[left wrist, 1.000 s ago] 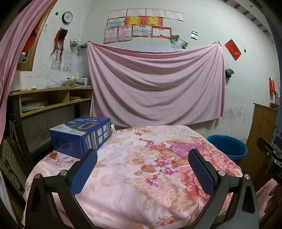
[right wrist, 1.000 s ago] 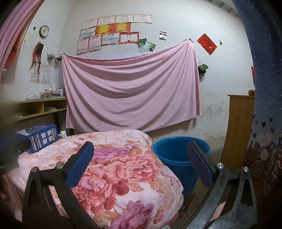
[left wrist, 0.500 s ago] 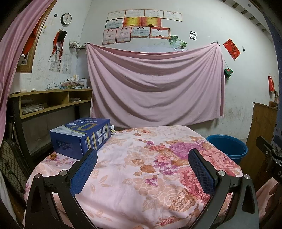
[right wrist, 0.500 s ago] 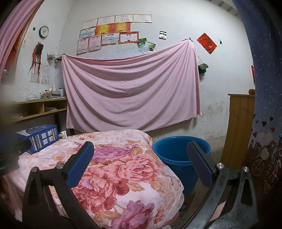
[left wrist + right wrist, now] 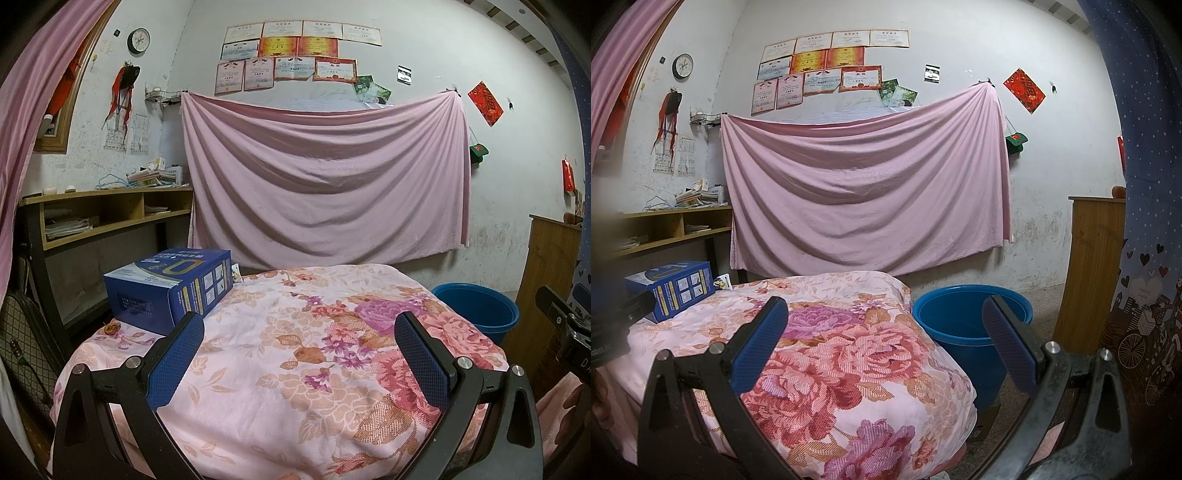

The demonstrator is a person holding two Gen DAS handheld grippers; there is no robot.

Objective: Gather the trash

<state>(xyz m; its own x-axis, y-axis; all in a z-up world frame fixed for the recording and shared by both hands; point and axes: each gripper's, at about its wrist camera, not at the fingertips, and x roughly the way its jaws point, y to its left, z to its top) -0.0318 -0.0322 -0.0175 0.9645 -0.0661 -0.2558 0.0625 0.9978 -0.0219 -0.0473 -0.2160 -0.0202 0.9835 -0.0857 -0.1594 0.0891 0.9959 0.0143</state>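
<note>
Left gripper is hovering low over the near part of the floral cloth, jaws spread wide, nothing between the pads. Right gripper is hanging over the cloth's right corner, jaws also fully apart and empty; its right finger is lining up in front of the blue bucket.

The cloth is covering a table-like surface with rounded edges, draping down on the right side and the near side. The middle of the surface is lying bare between the grippers and the far edge.

The blue box is sitting on the far-left part of the cloth, close to the left edge. A small brownish scrap is lying on the cloth just beside the box's near-left corner. A small packet is showing at the box's far-right corner; can't tell whether it's touching.

The bucket is standing on the floor just off the right edge of the table, mouth open. A wooden cabinet is standing right of the bucket with a strip of floor between them.

Left of the table, a wooden shelf desk is running along the wall. A pink sheet is hanging across the back wall, certificates and a clock above it.
</note>
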